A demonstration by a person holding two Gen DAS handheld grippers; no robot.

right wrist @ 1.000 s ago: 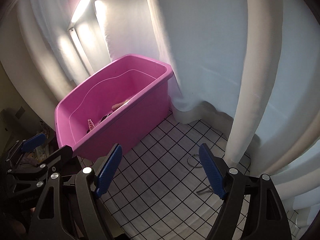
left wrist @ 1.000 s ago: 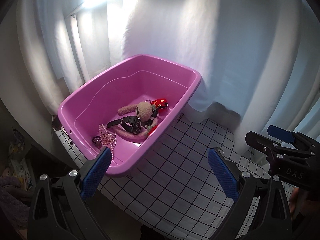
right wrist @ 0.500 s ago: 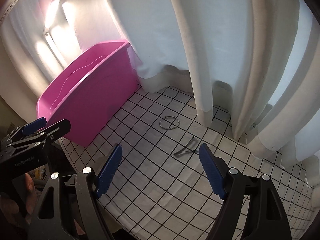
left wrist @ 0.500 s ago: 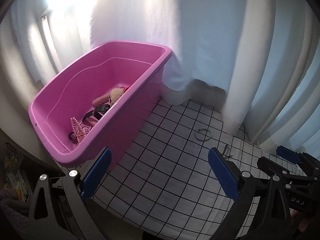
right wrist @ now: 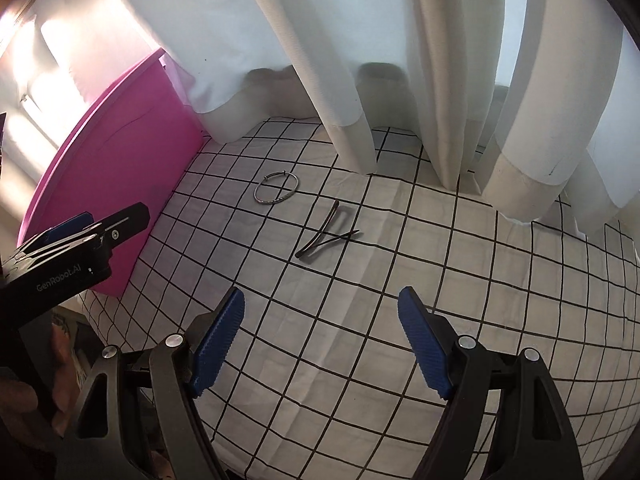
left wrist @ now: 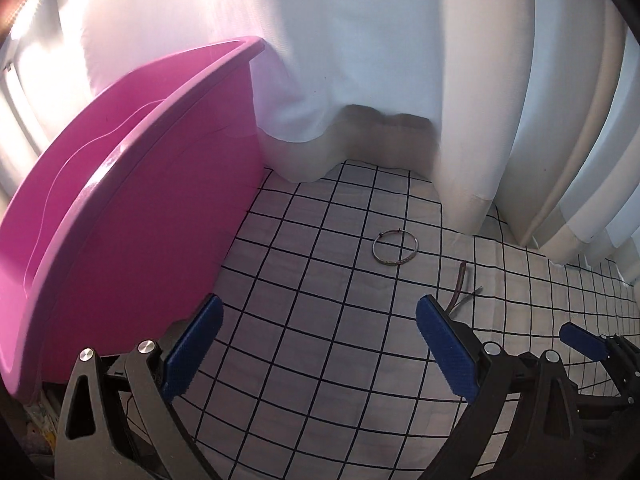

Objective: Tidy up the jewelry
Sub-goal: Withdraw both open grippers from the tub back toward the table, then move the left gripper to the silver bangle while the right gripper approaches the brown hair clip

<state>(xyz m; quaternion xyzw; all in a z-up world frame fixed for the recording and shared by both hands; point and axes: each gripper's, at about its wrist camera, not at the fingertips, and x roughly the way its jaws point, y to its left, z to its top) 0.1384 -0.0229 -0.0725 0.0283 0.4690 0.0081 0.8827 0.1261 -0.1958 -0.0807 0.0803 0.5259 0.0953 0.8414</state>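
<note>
1. Silver bangle (right wrist: 276,189) flat on checked worktop cloth (right wrist: 360,320), near pink tub (left wrist: 132,208).
2. Dark hairpin (right wrist: 326,234) just beside it.
3. Left tool (left wrist: 316,340), right tool (right wrist: 320,328): wide open, empty, hovering short of both.

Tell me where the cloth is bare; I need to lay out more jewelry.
Bare: the checked cloth between the right gripper and the hair pins, and rightward toward the curtains. Crowded: around the bangle beside the pink tub.
</note>
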